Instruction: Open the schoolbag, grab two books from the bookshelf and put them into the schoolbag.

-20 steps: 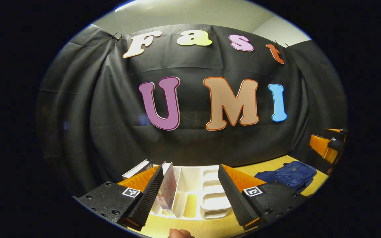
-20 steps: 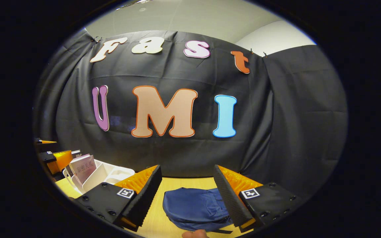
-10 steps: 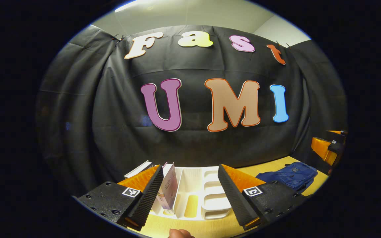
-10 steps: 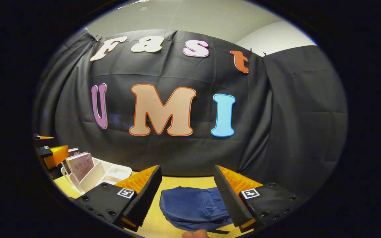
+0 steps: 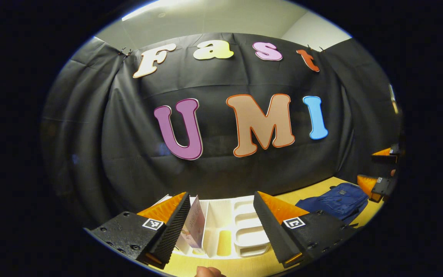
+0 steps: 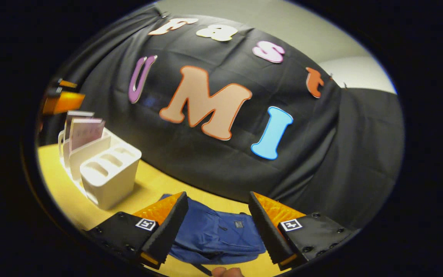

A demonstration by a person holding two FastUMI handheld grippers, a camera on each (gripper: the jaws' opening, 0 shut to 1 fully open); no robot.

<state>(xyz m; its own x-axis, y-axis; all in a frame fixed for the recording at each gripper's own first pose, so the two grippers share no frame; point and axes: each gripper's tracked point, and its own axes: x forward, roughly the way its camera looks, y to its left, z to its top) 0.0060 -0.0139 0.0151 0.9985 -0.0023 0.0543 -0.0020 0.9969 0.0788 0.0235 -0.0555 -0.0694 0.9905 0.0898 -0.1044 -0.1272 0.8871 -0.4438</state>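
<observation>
Schoolbag (image 6: 217,238) lies flat near the table's (image 6: 148,188) back edge, closed. Right gripper (image 6: 217,227) hovers above it, fingers spread, empty. Soft, limp fabric (likely to bunch); take the zipper pull. Left gripper (image 5: 221,227) released, facing bookshelf (image 5: 244,231).

We see a schoolbag (image 6: 221,236) of blue woven cloth, matt and soft, creased where it lies slack. The bookshelf (image 6: 108,175) looks like white moulded plastic, smooth with a faint sheen. The books (image 6: 85,132) in it have paper covers with a dull satin finish. The table (image 6: 148,184) shows a pale wood-look top, smooth and lightly glossy under the lamp. The wall (image 5: 129,154) is black cloth, matt and wrinkled. On the left gripper (image 5: 221,234) and the right gripper (image 6: 217,231), the fingers (image 5: 173,231) carry ribbed, rough-looking pads.
</observation>
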